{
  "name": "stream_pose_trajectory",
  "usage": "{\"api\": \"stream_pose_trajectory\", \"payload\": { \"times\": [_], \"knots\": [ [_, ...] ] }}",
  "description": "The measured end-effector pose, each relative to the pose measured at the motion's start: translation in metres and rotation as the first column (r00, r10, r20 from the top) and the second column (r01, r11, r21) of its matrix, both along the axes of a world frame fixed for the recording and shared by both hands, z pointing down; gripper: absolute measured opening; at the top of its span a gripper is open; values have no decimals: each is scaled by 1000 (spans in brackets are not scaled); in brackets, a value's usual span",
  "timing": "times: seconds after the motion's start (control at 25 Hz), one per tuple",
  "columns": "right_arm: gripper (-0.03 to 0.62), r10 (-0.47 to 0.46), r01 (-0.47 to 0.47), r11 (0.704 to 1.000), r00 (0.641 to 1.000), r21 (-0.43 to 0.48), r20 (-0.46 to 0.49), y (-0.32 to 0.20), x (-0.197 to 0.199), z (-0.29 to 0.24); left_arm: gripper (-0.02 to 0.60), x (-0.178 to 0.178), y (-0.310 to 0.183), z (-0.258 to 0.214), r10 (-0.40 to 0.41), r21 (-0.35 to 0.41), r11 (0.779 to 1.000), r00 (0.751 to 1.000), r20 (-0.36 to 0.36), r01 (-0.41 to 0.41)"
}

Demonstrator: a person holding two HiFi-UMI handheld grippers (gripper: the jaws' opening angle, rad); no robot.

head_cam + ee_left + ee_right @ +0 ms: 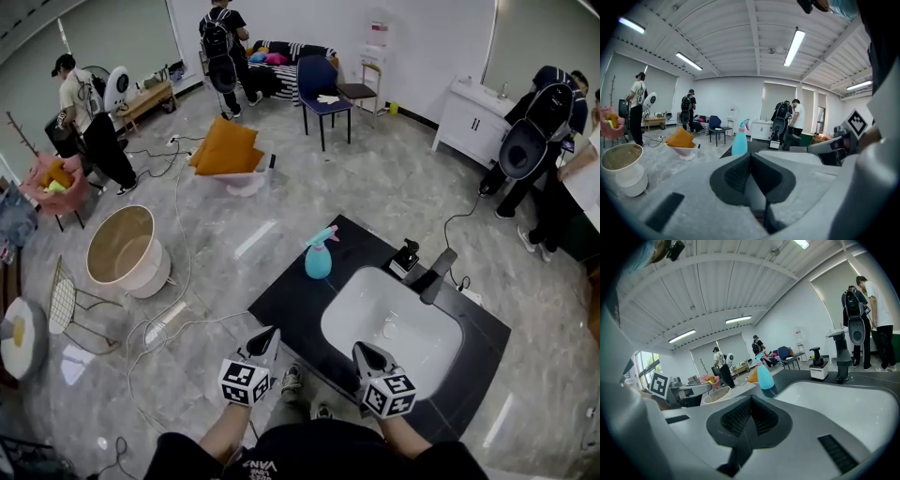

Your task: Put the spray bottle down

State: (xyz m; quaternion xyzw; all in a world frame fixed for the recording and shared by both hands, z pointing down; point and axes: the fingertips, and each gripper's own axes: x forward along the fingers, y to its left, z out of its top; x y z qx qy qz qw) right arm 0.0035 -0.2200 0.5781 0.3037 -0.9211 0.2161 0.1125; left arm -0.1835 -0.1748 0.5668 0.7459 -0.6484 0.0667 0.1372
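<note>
Left hand-held gripper (pixel 273 330) and right hand-held gripper (pixel 359 348) hang at the near edge of the desk (pixel 286 305), each with jaws pressed together on nothing, apparently because the spray bottle (pixel 319 254) stands upright on it (just beyond the far left corner of the sink (pixel 354 309)), well apart from both and seemingly already set down.

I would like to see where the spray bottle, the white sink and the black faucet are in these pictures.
spray bottle (pixel 319 262): head view, on its turquoise body.
white sink (pixel 361 305): head view, on its bare inner wall.
black faucet (pixel 439 274): head view, on its upright stem.
</note>
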Motion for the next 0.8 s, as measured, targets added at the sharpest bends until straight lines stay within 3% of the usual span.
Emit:
{"api": "stream_pose_trajectory", "payload": {
  "times": [0.8],
  "knots": [
    [-2,-99,99,995,995,8,-21,52,1,7,11,17,98,0,-112,11,994,994,-6,112]
  ]
}}
